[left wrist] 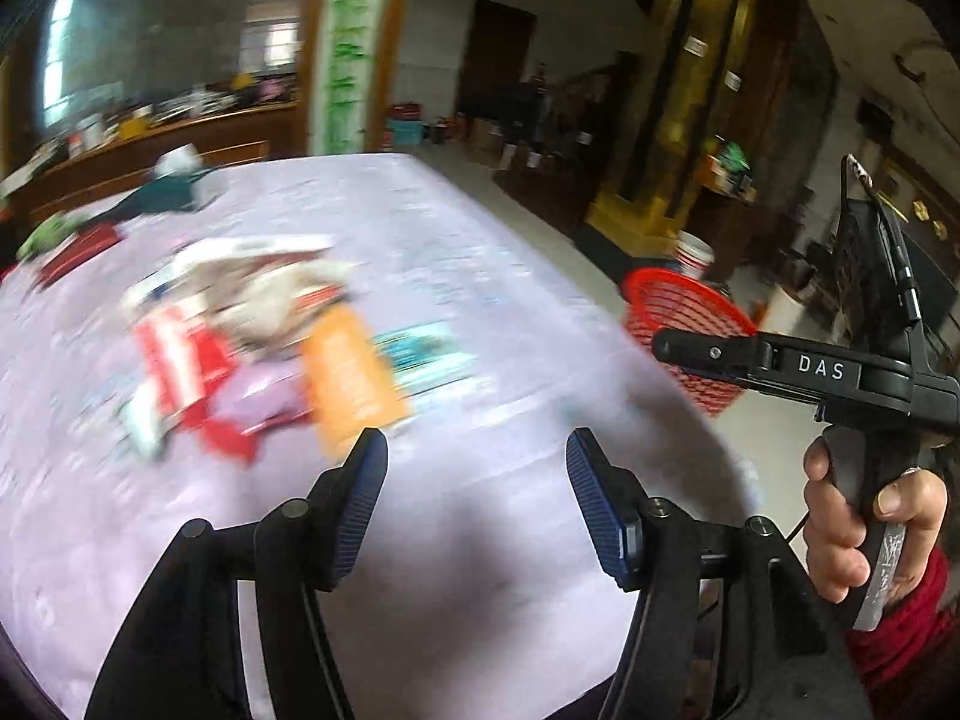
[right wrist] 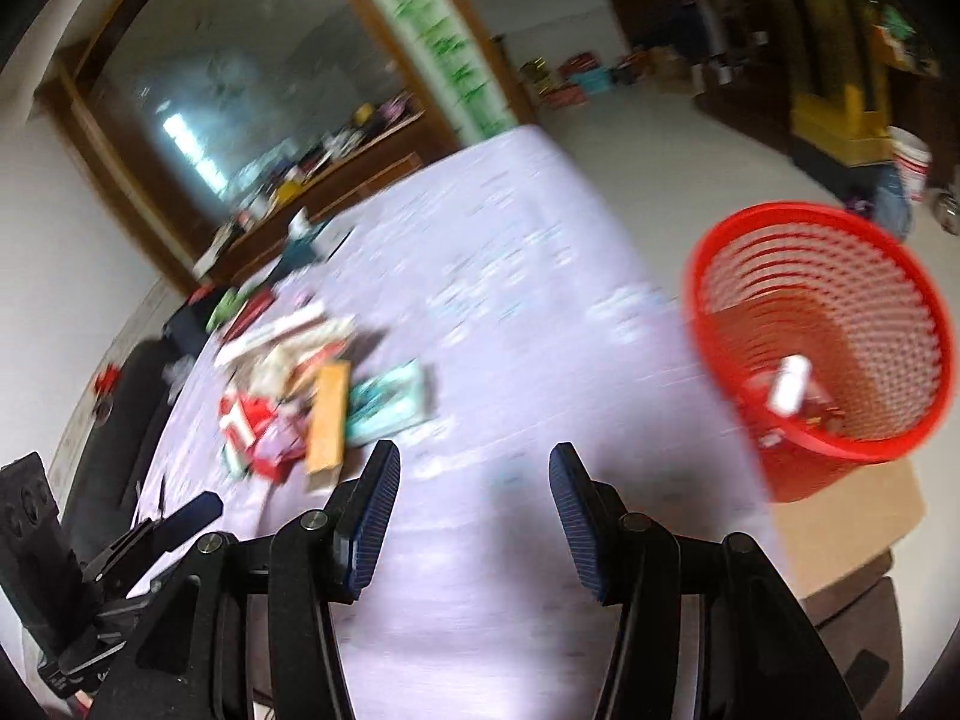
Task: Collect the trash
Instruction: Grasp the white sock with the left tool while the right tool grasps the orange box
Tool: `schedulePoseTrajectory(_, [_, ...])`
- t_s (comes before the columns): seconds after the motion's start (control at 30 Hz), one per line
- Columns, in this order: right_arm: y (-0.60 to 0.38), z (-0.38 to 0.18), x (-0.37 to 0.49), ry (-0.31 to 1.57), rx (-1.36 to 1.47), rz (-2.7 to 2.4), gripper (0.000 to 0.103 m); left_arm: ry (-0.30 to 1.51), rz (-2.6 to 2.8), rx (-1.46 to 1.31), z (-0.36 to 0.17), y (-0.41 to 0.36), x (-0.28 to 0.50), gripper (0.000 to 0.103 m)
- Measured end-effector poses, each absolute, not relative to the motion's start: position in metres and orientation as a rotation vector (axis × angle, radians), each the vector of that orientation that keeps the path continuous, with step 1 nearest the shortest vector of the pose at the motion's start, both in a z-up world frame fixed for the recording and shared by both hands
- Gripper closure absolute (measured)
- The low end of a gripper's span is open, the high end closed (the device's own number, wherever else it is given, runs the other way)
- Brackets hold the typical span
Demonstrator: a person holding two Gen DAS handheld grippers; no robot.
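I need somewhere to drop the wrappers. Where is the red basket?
The red basket sits off the table's right edge on a cardboard box; in the left wrist view it shows behind the right gripper.

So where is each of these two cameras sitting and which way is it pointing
Left wrist: rides the left gripper, looking along its open jaws across the lilac-clothed table at the trash pile; the person's hand holding the right gripper shows at right.

Right wrist: rides the right gripper, jaws open, facing over the table with the red basket at right; the left gripper shows lower left.

Shared: table, trash pile, orange packet, red basket.
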State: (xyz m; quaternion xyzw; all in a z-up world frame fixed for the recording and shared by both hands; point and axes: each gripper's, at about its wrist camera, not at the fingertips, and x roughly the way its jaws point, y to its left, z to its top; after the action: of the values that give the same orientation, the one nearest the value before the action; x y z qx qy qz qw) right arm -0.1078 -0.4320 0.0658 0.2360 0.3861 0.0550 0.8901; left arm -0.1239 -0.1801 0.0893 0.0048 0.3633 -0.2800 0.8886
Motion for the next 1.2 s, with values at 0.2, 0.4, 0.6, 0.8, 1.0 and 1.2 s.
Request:
schedulePoseTrajectory(0.2, [-0.376,0.052,-0.078,0.875,0.499,0.238,0.047,0.773,-0.46,-0.092,0.079,-0.103,-0.113,0.042])
schedulePoseTrajectory(0.4, [-0.342,0.036,-0.041,0.942,0.52,0.272,0.047,0.777,-0.378,-0.16,0.076,-0.054,-0.101,0.041])
schedulePoseTrajectory(0.6, [-0.323,0.014,-0.011,1.01,0.549,0.268,0.048,0.795,-0.336,-0.16,0.071,-0.039,-0.083,0.041])
schedulePoseTrajectory(0.8, [-0.314,0.003,-0.001,1.04,0.574,0.296,0.077,0.812,-0.311,-0.125,0.065,-0.039,-0.054,0.041])
schedulePoseTrajectory(1.0, [-0.318,0.021,-0.022,0.974,0.543,0.304,0.079,0.847,-0.322,-0.057,0.05,-0.045,-0.019,0.042])
schedulePoseTrajectory(1.2, [-0.323,0.034,-0.044,0.928,0.526,0.304,0.079,0.924,-0.351,-0.022,0.023,-0.059,0.007,0.083])
